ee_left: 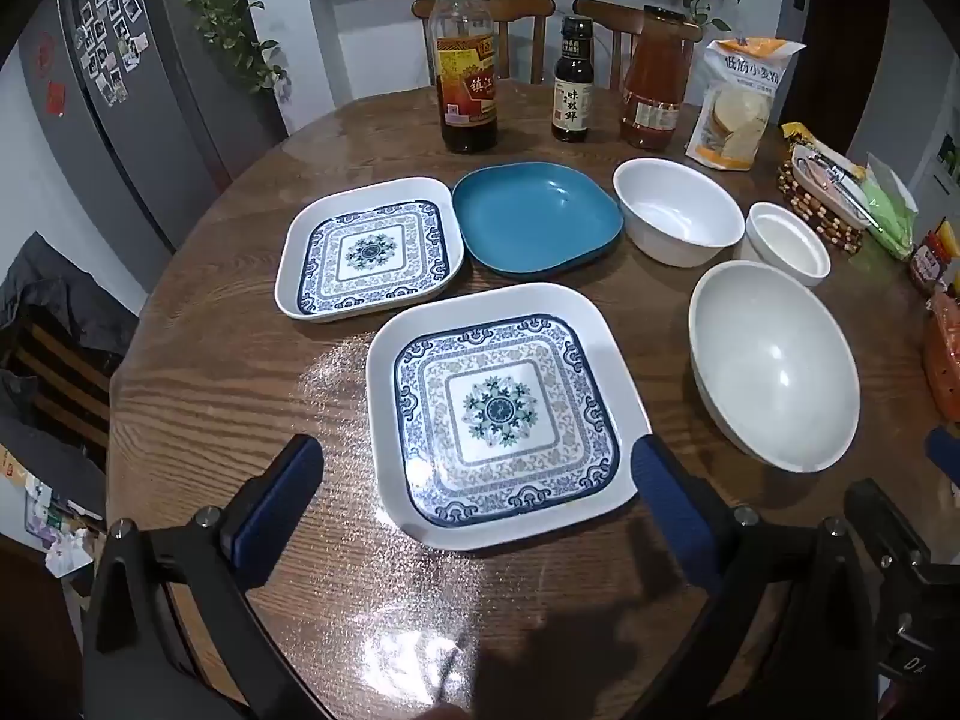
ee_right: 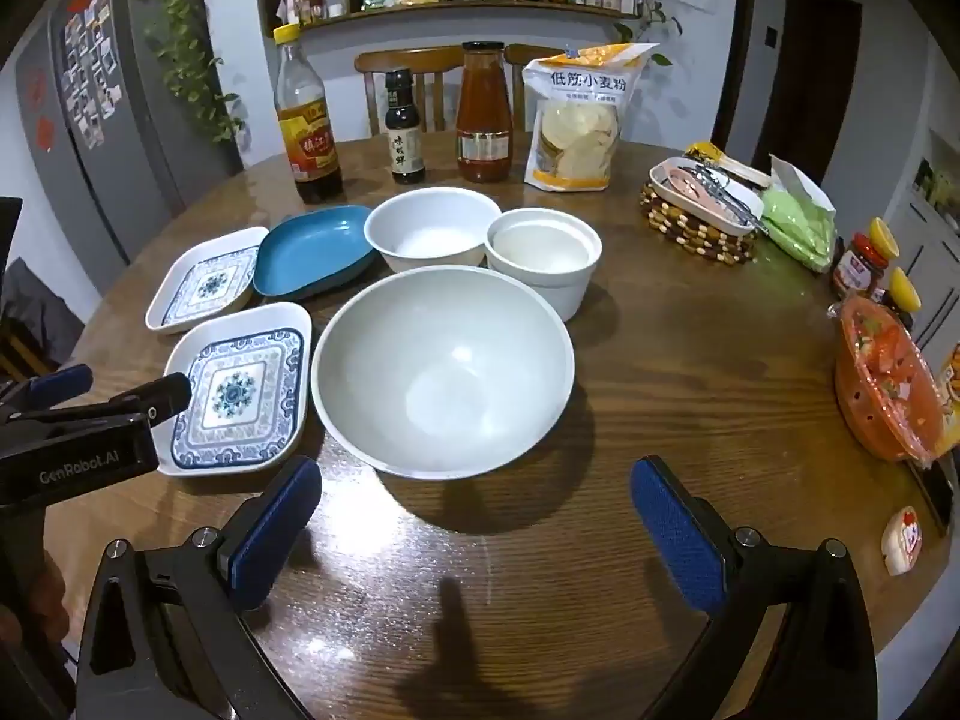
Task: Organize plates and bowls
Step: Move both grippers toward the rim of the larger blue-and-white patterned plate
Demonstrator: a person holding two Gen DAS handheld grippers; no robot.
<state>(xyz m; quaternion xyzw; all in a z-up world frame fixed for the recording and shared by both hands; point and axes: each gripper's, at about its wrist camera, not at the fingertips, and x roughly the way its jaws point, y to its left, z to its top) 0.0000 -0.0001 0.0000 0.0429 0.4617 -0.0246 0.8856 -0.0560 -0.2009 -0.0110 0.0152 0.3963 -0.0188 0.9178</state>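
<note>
Two square blue-patterned plates lie on the round wooden table: a near one (ee_left: pixel 501 414) (ee_right: pixel 240 396) and a far one (ee_left: pixel 369 249) (ee_right: pixel 207 279). A blue plate (ee_left: pixel 534 219) (ee_right: pixel 315 249) sits behind them. A large white bowl (ee_left: pixel 774 363) (ee_right: pixel 444 369), a medium white bowl (ee_left: pixel 678 210) (ee_right: pixel 432 228) and a small white ramekin (ee_left: pixel 786 243) (ee_right: pixel 543 252) stand to the right. My left gripper (ee_left: pixel 477 480) is open and empty, its fingers straddling the near patterned plate. My right gripper (ee_right: pixel 477 516) is open and empty, just in front of the large bowl.
Three sauce bottles (ee_left: pixel 468 54) and a flour bag (ee_left: pixel 741 102) stand at the back of the table. A beaded trivet with a dish (ee_right: pixel 699 210), jars and an orange packet (ee_right: pixel 888 384) crowd the right edge. Chairs stand behind; a fridge (ee_left: pixel 120 108) is at left.
</note>
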